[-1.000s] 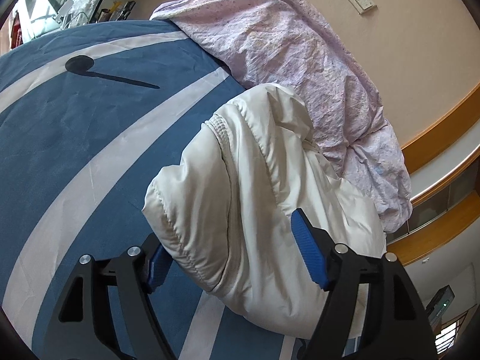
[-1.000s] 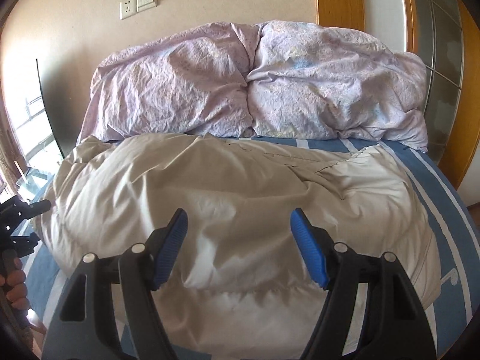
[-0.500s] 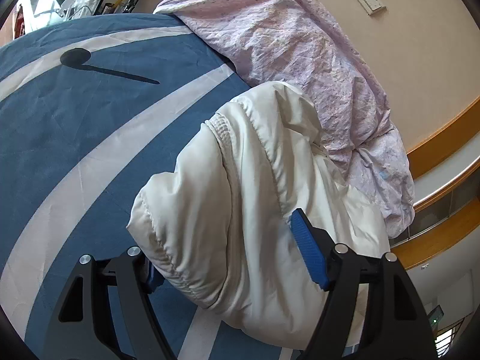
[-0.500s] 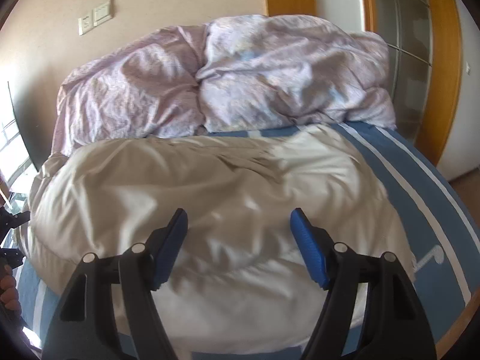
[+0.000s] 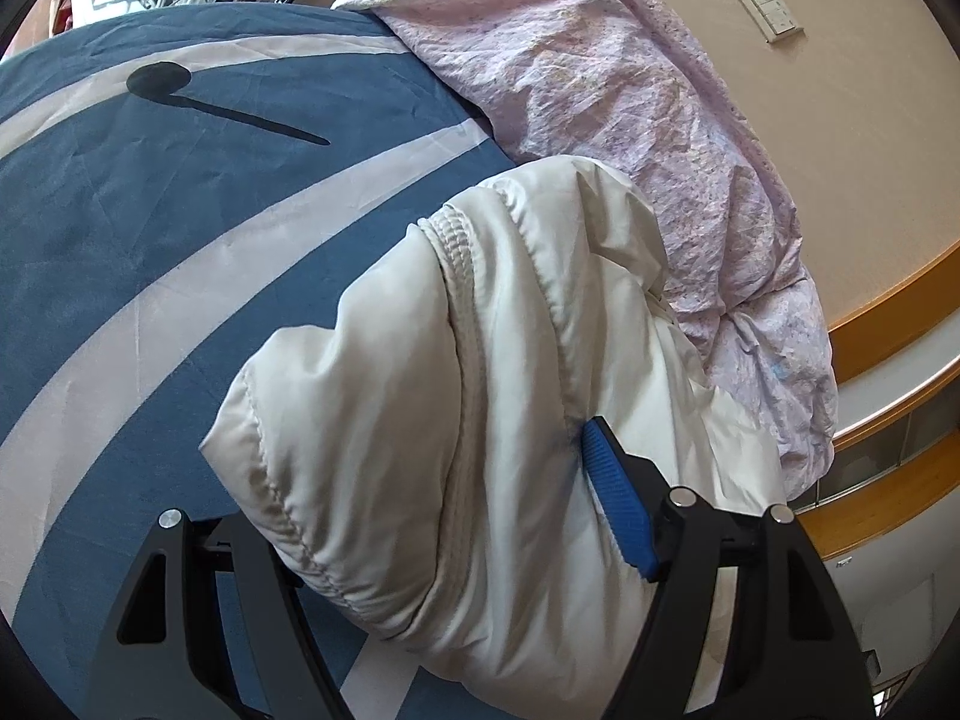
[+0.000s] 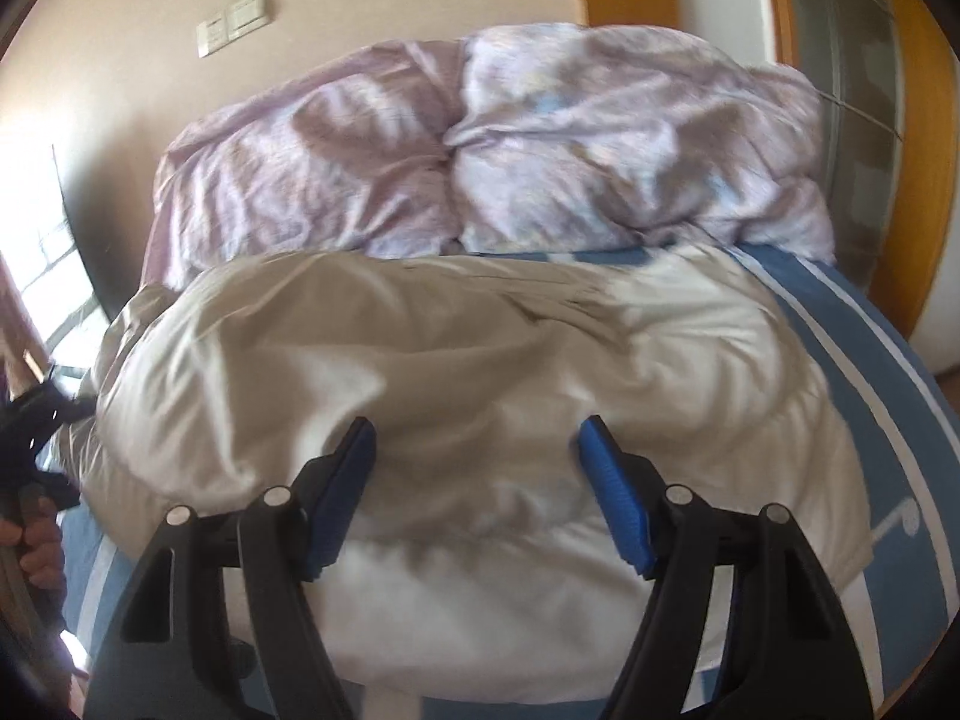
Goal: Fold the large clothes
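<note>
A cream puffy jacket (image 5: 450, 390) lies bunched on the bed. In the left wrist view its thick rolled edge fills the space between the jaws of my left gripper (image 5: 456, 462). The right blue pad (image 5: 615, 504) rests against the fabric and the left pad is hidden under the jacket's hem. The jaws stand wide and do not pinch the cloth. In the blurred right wrist view the jacket (image 6: 480, 348) spreads across the bed. My right gripper (image 6: 477, 426) is open just over its near side, with both blue pads close to the fabric.
The bed has a blue sheet with white stripes (image 5: 120, 240) (image 6: 870, 390). A crumpled lilac duvet (image 5: 630, 120) (image 6: 480, 150) is piled by the wall. Wall switches (image 6: 237, 18) sit above it. A hand (image 6: 36, 546) holding the left gripper (image 6: 36, 438) shows at the left edge.
In the left wrist view the jacket's hem has slid left over the left pad, hiding it. The right gripper has dropped closer to the jacket, and its view has gone blurry.
</note>
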A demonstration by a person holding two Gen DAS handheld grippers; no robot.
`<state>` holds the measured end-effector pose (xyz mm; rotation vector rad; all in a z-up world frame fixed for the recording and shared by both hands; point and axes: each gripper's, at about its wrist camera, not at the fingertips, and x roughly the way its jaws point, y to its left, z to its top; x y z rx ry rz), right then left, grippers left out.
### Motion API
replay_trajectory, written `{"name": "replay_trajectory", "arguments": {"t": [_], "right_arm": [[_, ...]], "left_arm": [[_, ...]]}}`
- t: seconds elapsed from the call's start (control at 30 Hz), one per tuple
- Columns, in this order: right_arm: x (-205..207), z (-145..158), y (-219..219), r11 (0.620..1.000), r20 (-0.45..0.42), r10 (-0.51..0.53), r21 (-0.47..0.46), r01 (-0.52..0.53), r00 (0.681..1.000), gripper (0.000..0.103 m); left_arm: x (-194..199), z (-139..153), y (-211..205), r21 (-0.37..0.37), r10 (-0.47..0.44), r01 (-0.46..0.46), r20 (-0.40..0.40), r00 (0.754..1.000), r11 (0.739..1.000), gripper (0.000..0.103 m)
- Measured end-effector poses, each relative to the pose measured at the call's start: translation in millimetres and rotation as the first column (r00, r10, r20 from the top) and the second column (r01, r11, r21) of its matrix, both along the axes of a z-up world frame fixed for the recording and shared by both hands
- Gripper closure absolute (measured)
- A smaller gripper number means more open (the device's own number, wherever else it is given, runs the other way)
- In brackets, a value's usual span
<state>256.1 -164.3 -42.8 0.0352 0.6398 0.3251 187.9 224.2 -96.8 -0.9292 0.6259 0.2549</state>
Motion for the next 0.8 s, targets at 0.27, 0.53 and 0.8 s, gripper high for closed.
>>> {"name": "replay_trajectory", "arguments": {"t": [0.27, 0.53, 0.8], "right_arm": [[30.7, -39.2, 51.6, 0.975, -0.146, 0.048, -0.208, -0.078, 0.988, 0.029], [35.3, -47.5, 45.8, 0.983, -0.160, 0.055, -0.165, -0.081, 0.986, 0.029], [36.8, -49.4, 41.1, 0.988, -0.166, 0.053, -0.134, -0.076, 0.985, 0.028]], "left_arm": [[2.6, 4.9, -1.4, -0.005, 0.022, -0.022, 0.040, 0.999, 1.000, 0.048], [2.7, 42.1, -19.7, 0.073, -0.042, 0.032, 0.142, 0.989, 0.997, 0.075], [1.8, 84.8, -53.4, 0.154, -0.144, 0.104, 0.280, 0.949, 0.983, 0.077]]}}
